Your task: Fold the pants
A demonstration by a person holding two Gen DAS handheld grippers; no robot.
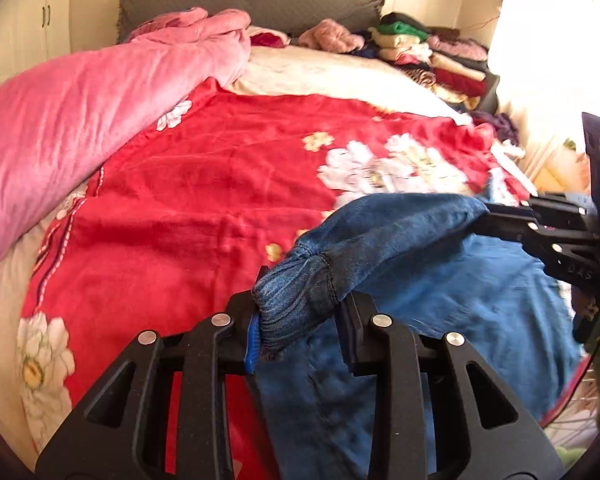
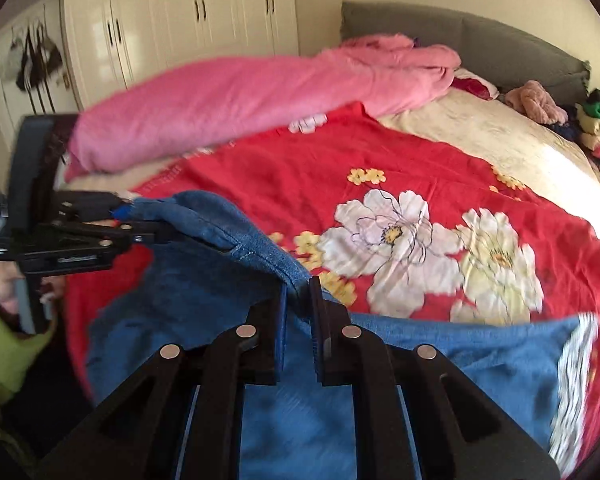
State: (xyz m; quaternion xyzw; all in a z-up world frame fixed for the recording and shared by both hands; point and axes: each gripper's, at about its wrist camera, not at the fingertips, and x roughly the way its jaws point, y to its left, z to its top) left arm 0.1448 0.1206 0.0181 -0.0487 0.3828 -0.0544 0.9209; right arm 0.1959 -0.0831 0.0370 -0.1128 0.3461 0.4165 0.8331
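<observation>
1. Left side first: my left gripper is clamped down on the bunched, ribbed end of the blue denim pants. Looks like an elastic waistband or cuff, honestly can't say which. The jaws are only as far apart as that wad of fabric is thick, so nothing loose there.

2. Middle: the held edge runs as a raised ridge from my left gripper across to the right one, above the red flowered blanket on the bed. That ridge is the line that matters. It runs left-right between my hands, and the rest of the pants hangs or lies below it, towards me, with one end trailing off to my right.

3. Right side: my right gripper has its jaws nearly closed on a thin seam of the same denim edge, pinching it near the tips.

4. So both hands are equally on the fabric and neither is nearer. My guess is that the next move is carrying this edge forward, away from me, and laying it over flat.

5. The rolled pink fleece blanket sits well off at the far left, not in the way.
</observation>
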